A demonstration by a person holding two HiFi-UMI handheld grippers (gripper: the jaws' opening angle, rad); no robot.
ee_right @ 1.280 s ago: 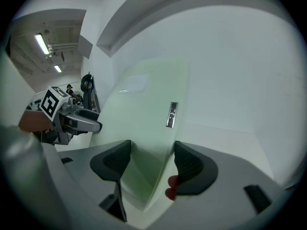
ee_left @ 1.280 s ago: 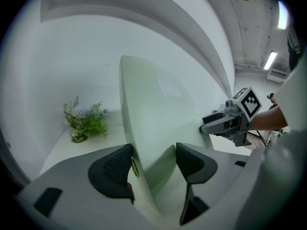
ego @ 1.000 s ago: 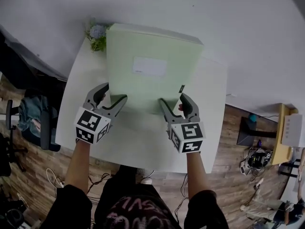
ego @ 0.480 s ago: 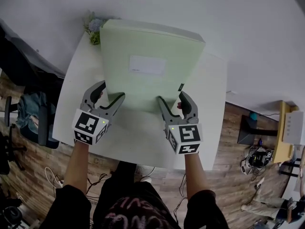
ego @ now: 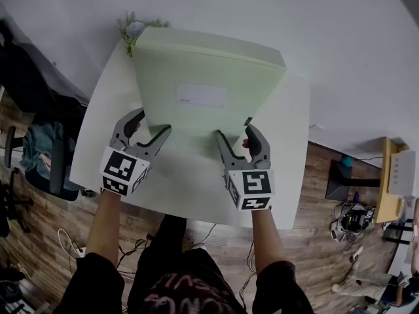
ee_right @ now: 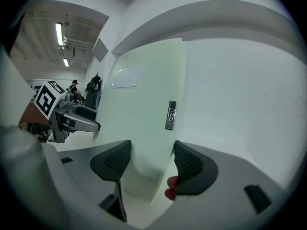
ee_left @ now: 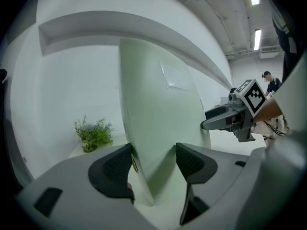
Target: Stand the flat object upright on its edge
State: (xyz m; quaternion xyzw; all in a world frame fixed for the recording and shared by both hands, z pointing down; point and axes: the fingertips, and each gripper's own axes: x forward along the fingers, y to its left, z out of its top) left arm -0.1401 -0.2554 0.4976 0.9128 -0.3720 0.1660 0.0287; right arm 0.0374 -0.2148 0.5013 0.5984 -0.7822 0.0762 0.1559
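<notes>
Clamps green board [ego: 209, 70] at near corners — left gripper [ego: 152, 123], right gripper [ego: 236, 133], forearms [ego: 108, 221] extended. Props it steeply on white table [ego: 190, 188]; plant [ego: 134, 28] far left, wood floor [ego: 321, 195].

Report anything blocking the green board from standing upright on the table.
Nothing visible does. The left gripper and right gripper hold the green board by its lower corners over bare white table. The plant sits at the far left corner, beside the board.

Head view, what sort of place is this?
Probably an office or lab workroom: a white table, an office chair beside it, cables trailing across the wooden floor, and ceiling strip lights.
</notes>
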